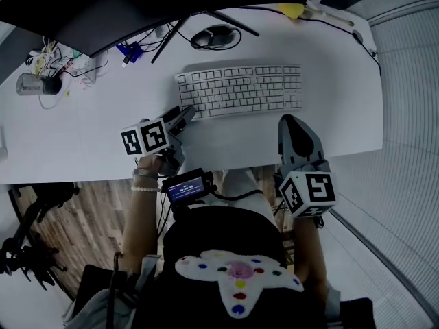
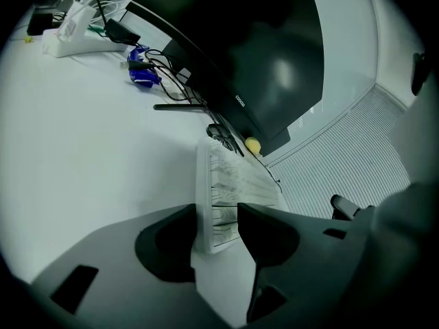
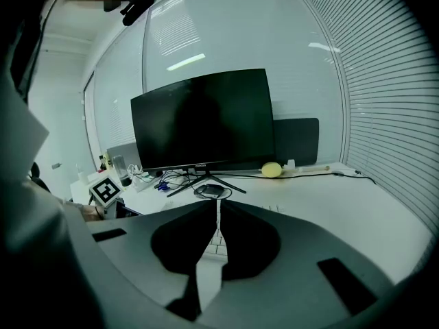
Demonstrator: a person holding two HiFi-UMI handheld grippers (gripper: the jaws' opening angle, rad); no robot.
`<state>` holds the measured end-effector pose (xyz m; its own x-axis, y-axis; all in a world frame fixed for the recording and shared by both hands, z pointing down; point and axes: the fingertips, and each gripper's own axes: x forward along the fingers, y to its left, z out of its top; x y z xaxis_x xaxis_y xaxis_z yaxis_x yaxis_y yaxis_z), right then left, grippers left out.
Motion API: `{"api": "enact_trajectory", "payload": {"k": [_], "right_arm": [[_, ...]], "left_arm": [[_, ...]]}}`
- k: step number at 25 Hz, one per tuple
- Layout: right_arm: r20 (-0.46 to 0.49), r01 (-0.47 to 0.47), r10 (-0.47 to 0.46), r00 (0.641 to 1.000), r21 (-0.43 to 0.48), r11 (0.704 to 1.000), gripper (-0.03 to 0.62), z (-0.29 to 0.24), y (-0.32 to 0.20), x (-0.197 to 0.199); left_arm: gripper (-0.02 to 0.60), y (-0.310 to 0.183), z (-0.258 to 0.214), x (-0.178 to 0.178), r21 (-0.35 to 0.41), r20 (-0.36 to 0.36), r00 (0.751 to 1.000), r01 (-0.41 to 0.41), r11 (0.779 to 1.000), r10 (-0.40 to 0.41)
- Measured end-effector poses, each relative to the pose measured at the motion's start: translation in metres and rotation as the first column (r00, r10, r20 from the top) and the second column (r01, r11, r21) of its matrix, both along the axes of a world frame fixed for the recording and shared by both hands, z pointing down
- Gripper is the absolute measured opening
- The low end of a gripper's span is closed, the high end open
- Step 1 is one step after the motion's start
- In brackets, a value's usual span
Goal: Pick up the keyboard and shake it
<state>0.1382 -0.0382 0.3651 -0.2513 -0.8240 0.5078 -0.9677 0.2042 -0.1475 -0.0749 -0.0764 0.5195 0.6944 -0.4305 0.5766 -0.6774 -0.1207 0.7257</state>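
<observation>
A white keyboard (image 1: 240, 90) lies flat on the white desk (image 1: 89, 129), in front of the monitor. My left gripper (image 1: 188, 113) is at the keyboard's left front corner. In the left gripper view that corner of the keyboard (image 2: 230, 177) sits between the jaws of the left gripper (image 2: 217, 226), and both jaws rest against it. My right gripper (image 1: 288, 120) hovers at the desk's front edge, just below the keyboard's right end, shut and empty. In the right gripper view the right gripper (image 3: 215, 212) has its jaws together, and a sliver of keyboard (image 3: 213, 242) shows beyond them.
A dark monitor (image 1: 137, 5) on a splayed stand stands behind the keyboard. A black mouse (image 1: 216, 38) with its cable, a yellow object (image 1: 291, 9), a blue plug (image 1: 130, 50) and a power strip with wires (image 1: 58, 64) lie along the back. The desk's front edge (image 1: 226, 168) runs under both grippers.
</observation>
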Motion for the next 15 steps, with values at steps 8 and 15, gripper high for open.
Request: {"api": "enact_trajectory", "payload": {"k": [8,15], "right_arm": [[0.027,-0.026,0.029,0.999,-0.086,0.996,0.041,0.047,-0.001,0.024],[-0.006,-0.045,0.045,0.999,-0.172,0.984,0.103,0.095,-0.017,0.069]], "left_arm": [[0.178,0.001,-0.014,-0.002,0.026,-0.019,1.0,0.003,1.0,-0.003],[0.175,0.001,-0.021,-0.004,0.04,-0.008,1.0,0.006,0.999,-0.006]]}}
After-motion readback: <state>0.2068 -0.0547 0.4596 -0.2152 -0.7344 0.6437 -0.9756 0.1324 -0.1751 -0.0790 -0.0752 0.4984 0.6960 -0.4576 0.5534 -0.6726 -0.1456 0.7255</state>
